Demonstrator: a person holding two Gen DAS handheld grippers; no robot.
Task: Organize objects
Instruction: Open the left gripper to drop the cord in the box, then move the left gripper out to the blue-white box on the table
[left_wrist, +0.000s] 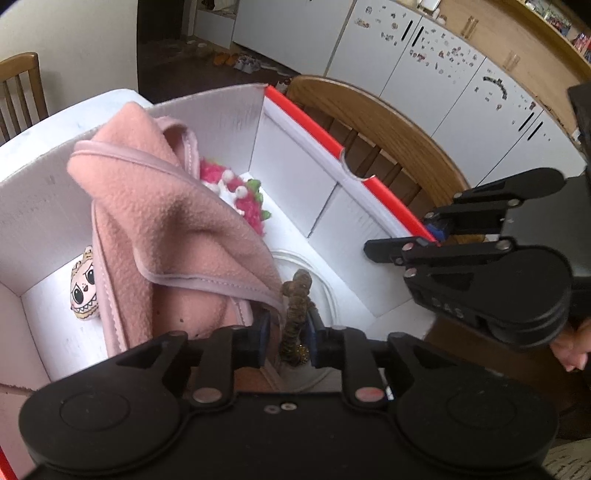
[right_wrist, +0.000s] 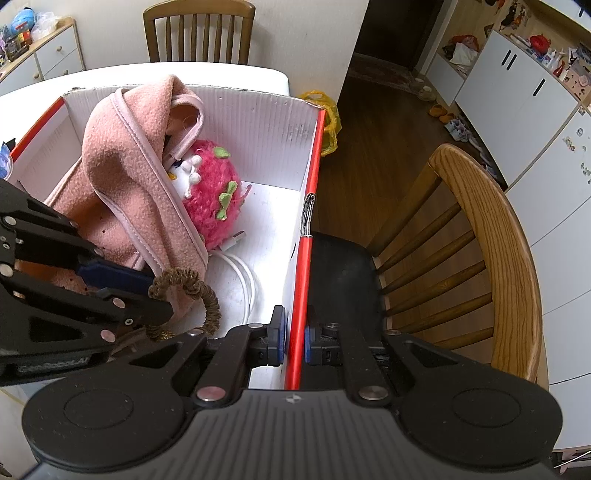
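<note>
A white cardboard box with a red rim holds a pink fleece cloth, a pink fuzzy plush, a white cable and a small cartoon-face toy. My left gripper is shut on a brown coiled hair tie, held over the box's near end. My right gripper is shut on the box's red side wall.
A wooden chair with a dark seat stands right beside the box. Another chair stands behind the white table. White cabinets line the room's far side. A yellow bag lies on the floor.
</note>
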